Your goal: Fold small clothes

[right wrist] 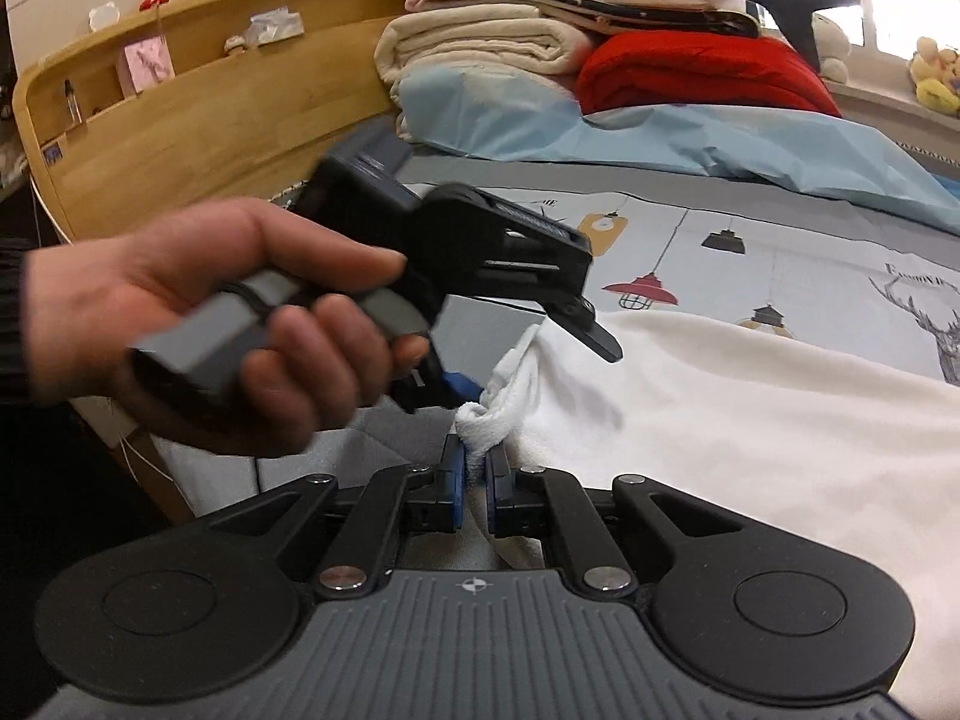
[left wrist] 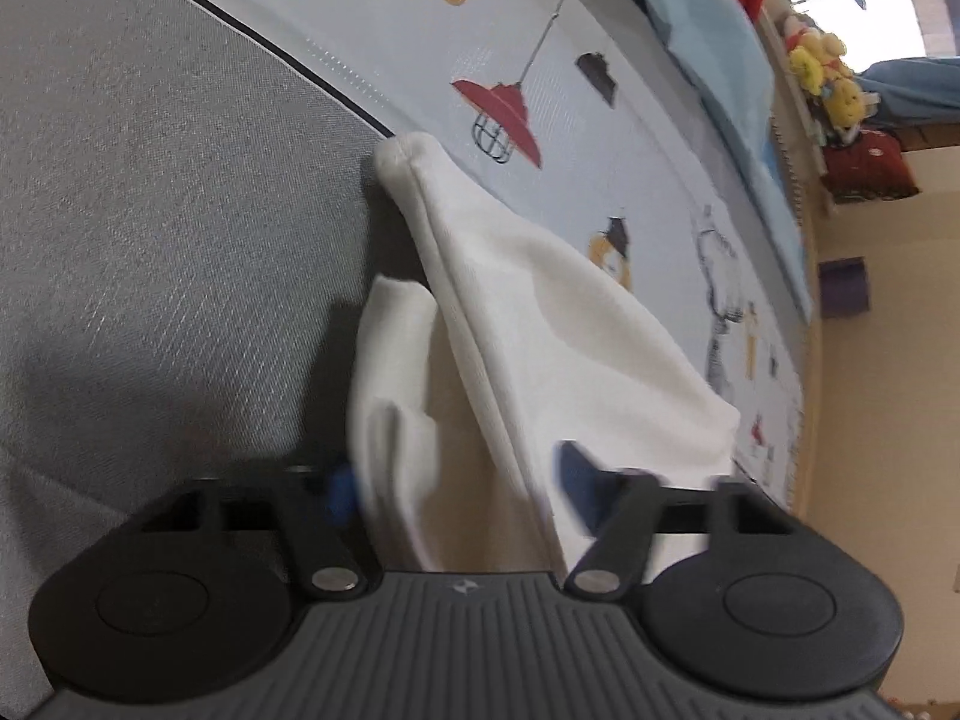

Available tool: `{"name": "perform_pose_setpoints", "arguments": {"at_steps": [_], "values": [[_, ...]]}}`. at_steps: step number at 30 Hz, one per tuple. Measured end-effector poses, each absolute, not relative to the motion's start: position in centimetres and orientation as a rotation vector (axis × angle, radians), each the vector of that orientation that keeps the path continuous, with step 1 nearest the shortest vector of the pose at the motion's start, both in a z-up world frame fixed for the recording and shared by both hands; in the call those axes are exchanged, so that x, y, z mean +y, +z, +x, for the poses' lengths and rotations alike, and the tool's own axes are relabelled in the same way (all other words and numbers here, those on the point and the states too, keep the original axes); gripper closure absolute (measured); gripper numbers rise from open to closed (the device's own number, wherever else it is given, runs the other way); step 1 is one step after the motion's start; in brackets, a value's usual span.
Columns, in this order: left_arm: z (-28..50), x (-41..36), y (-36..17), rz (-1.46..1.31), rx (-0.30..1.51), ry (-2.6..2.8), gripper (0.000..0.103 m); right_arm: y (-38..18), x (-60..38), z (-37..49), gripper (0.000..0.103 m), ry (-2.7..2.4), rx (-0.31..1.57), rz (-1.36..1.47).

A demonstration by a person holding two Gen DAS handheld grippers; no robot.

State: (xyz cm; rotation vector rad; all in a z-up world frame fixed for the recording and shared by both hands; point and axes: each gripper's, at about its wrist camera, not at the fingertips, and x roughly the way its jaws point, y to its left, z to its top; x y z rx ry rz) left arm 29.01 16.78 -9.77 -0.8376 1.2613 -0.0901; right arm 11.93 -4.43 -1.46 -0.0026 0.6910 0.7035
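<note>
From the left wrist, the left gripper (left wrist: 456,480) stands wide, its blue-padded fingers either side of the soft white cotton garment (left wrist: 540,324) without pinching it; I judge it is lining up for a grasp. The garment hangs in folds at the edge of the pale lamp-printed bed sheet (left wrist: 540,48), beside the grey woven mattress side (left wrist: 150,180).

From the right wrist, the right gripper (right wrist: 474,480) is clamped on a bunched corner of the garment, probably anchoring it. The person's left hand (right wrist: 198,324) brings the left gripper to the same corner near the bed's edge.
</note>
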Motion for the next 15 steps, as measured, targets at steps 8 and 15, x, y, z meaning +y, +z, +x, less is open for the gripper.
{"name": "perform_pose_setpoints", "arguments": {"at_steps": [8, 15], "values": [[28.1, 17.9, -7.4, -0.766, 1.149, -0.106, 0.089, -1.1, -3.6, 12.2, 0.097, 0.751, 0.694, 0.048], [23.9, 23.4, -2.8, -0.732, 0.983, -0.037, 0.089, -0.4, 0.9, 10.9, 0.097, 0.91, 0.633, 0.086]]}}
